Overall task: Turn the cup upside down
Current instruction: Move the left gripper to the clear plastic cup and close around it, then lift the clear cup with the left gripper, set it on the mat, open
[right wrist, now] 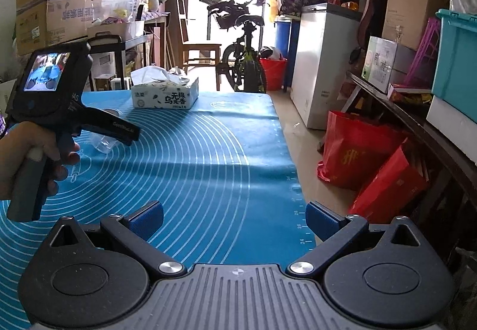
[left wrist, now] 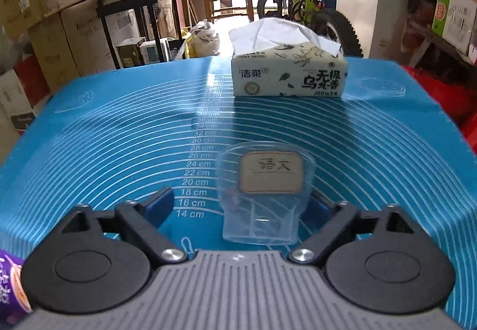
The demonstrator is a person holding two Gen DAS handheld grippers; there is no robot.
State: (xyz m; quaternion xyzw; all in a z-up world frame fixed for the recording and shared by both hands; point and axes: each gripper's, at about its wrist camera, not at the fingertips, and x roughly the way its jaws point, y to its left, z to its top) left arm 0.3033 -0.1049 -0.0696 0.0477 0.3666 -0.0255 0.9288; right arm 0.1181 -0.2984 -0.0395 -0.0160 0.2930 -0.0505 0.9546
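Observation:
A clear plastic cup [left wrist: 262,196] with a beige label stands upright on the blue mat [left wrist: 104,136], mouth up. My left gripper [left wrist: 241,204] is open, its blue pads on either side of the cup's lower part without touching it. In the right wrist view the cup [right wrist: 104,142] shows partly behind the left gripper, which a hand holds at the left. My right gripper [right wrist: 235,219] is open and empty above the mat's right front part [right wrist: 208,166].
A tissue pack [left wrist: 289,73] lies at the mat's far end, also in the right wrist view [right wrist: 165,94]. A purple can [left wrist: 12,285] is at the near left edge. Red bags [right wrist: 366,163] and a shelf stand right of the table. Boxes and a bicycle stand behind.

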